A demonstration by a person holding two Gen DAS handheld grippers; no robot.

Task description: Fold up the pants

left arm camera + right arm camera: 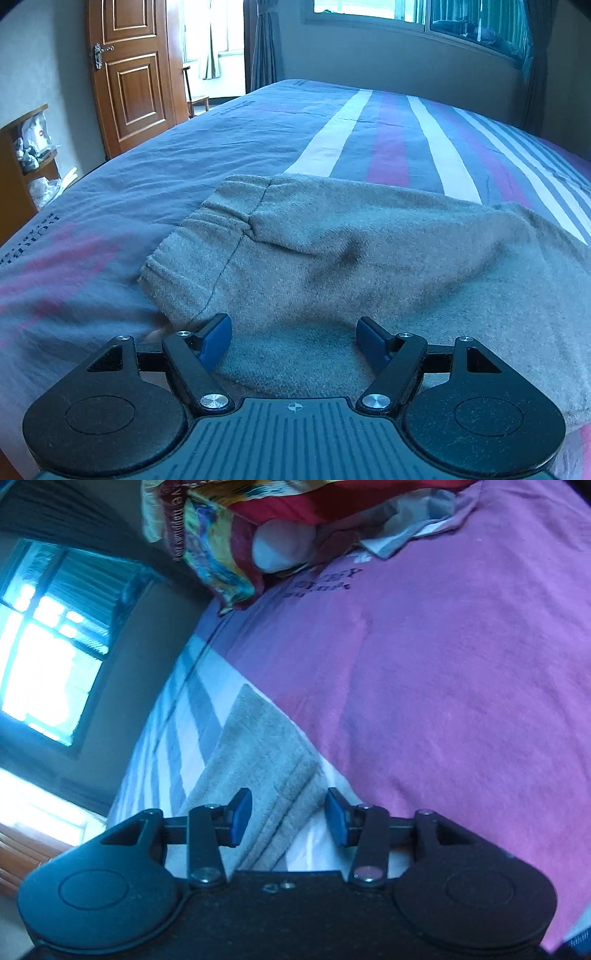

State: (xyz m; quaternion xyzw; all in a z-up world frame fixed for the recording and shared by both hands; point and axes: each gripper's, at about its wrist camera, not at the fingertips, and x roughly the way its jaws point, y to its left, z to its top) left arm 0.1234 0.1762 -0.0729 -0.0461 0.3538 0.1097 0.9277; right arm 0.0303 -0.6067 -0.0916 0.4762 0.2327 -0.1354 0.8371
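Observation:
The grey fleece pants [332,251] lie folded on the bed, with the ribbed waistband [199,229] toward the left. My left gripper [293,341] is open, low over the near edge of the pants, with nothing between its blue pads. In the right wrist view a ribbed grey end of the pants [258,760] lies on the striped sheet. My right gripper [290,818] is open just above that end, with cloth showing between the pads but not pinched.
The bed [388,129] has a blue, white and purple striped sheet. A wooden door [129,74] and a shelf [26,162] stand to the left. A window [443,14] is behind. A colourful quilt [236,528] and a purple sheet area [461,683] lie beyond the right gripper.

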